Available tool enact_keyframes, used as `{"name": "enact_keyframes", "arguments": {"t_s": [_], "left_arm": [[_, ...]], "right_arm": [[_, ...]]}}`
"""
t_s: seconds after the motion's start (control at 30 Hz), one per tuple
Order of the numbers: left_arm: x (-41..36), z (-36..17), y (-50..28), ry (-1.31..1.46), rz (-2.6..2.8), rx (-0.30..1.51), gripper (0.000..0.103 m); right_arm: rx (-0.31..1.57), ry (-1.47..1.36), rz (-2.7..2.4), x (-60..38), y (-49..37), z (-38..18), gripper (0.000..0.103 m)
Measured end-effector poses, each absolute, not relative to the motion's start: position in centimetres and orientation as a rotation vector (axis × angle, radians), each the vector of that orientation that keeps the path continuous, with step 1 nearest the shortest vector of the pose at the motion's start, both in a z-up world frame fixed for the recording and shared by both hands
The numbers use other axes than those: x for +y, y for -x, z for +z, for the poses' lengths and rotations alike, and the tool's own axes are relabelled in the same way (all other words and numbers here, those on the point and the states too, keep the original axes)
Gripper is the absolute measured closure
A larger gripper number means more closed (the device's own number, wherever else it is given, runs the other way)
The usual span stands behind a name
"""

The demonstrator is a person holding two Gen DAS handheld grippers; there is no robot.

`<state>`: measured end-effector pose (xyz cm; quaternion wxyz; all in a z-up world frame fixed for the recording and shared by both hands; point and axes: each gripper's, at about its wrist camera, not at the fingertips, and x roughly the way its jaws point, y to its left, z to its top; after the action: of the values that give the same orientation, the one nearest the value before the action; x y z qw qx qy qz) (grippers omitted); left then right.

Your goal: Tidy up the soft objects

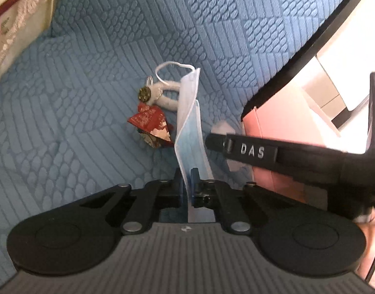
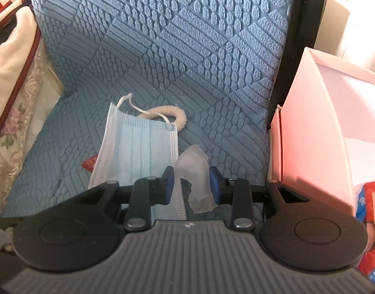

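Two hand-held grippers work above a blue quilted cushion (image 1: 94, 56): the left hand-held gripper (image 1: 186, 183) is clamped tight on the lower edge of a blue face mask (image 1: 191, 127), which stands on edge in front of its jaws. The right hand-held gripper (image 2: 191, 183) holds a translucent soft piece (image 2: 196, 171) between partly closed jaws, just beside the mask. A fluffy white ring (image 1: 166, 93) and a red packet (image 1: 151, 125) lie on the cushion behind the mask, and a pink box (image 2: 317, 132) stands to the right.
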<state>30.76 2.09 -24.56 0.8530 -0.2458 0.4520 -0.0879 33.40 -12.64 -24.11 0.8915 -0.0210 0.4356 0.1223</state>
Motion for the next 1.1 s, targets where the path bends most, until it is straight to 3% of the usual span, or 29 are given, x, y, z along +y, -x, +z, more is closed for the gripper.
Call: {"name": "enact_keyframes", "arguments": {"t_s": [1.1], "left_arm": [[4.3,-20.0,-23.3,0.426,-0.138,0.857,0.097]], "right_arm": [[0.880,0.053,0.286,-13.6,-24.9,-21.8,0.068]]}}
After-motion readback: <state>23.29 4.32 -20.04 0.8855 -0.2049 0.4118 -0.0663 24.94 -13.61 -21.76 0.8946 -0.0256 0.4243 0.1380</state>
